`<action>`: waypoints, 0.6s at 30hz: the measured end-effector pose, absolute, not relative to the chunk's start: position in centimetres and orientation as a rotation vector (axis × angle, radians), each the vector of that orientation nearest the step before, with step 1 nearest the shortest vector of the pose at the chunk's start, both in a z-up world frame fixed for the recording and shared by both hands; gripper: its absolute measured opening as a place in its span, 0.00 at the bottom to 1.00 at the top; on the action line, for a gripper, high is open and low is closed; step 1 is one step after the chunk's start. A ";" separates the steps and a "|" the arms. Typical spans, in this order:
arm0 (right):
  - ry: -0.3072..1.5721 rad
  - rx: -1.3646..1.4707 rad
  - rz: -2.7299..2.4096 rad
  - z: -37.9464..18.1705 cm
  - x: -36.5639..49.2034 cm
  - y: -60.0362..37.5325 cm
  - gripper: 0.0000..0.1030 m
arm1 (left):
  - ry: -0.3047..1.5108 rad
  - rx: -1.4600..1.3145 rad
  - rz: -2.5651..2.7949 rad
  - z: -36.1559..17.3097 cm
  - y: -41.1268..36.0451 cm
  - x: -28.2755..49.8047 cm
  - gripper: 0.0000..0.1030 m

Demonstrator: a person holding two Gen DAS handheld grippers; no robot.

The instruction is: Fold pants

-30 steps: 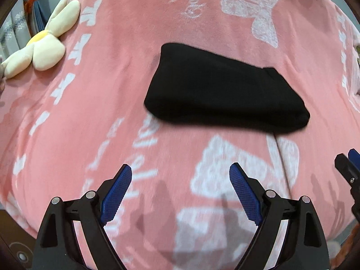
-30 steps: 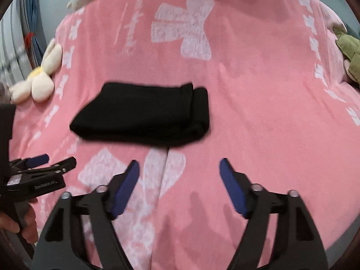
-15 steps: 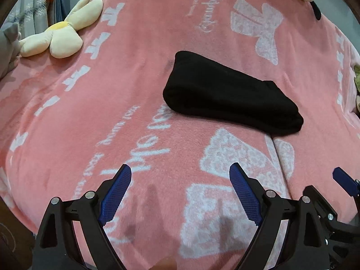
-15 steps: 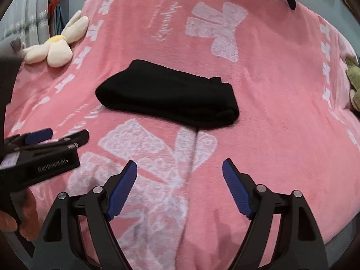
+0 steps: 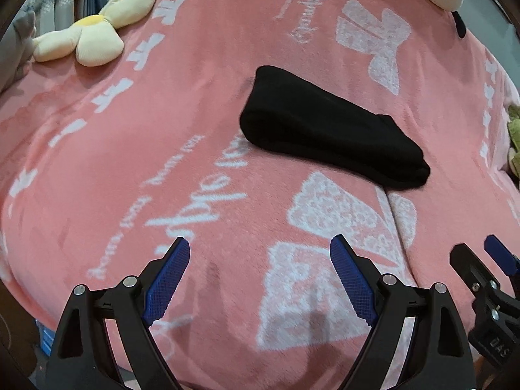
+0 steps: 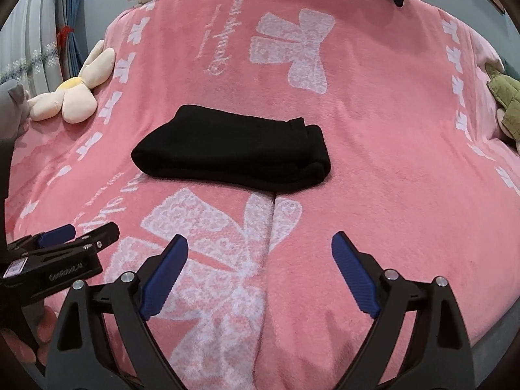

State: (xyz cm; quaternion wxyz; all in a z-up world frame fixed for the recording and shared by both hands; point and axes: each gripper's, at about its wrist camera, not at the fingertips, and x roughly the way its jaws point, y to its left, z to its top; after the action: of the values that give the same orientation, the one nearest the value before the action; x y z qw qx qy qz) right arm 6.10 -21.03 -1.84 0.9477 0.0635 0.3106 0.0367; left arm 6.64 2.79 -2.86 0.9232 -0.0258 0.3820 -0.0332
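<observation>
Left wrist view: the left tool (image 5: 260, 260) hangs over the near edge of the bed, its blue pads spread wide apart with only pink blanket (image 5: 162, 130) between them. The black pants (image 5: 328, 130) lie folded into a compact bundle on the blanket, well ahead of the tool and a little to the right, touching neither pad. A cream flower plush (image 5: 87, 32) sits at the far left edge of the bed. At the lower right corner the right tool (image 5: 481, 260) pokes into view, seen side-on.

Right wrist view: the right tool (image 6: 260, 260) also stands wide apart, its jaws having just been opening, and nothing is between them except the blanket's white bow print. The folded pants rest straight ahead and slightly left, clear of both pads, one rounded fold end toward the left and layered edges at the right. The left tool (image 6: 78, 234) shows at the lower left, with fingers (image 6: 42, 321) of the person's hand gripping beneath it. A green plush (image 6: 507, 104) lies at the right edge.
</observation>
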 end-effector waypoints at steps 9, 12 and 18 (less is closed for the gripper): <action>0.639 0.105 0.066 -2.4 5.3 -20.1 0.90 | 0.721 0.076 -0.048 -3.3 0.4 4.6 0.82; 0.635 0.112 0.059 -2.3 5.2 -20.4 0.91 | 0.724 0.082 -0.059 -3.3 0.4 4.4 0.79; 0.630 0.126 0.050 -2.2 5.3 -20.9 0.91 | 0.757 0.029 -0.068 -3.5 1.2 4.8 0.78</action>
State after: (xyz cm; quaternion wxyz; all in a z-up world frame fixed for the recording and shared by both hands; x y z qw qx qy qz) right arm 5.28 -20.95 -2.22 0.9485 0.0617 0.3097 0.0246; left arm 4.83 1.25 -3.46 0.9286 0.0140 0.3692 -0.0333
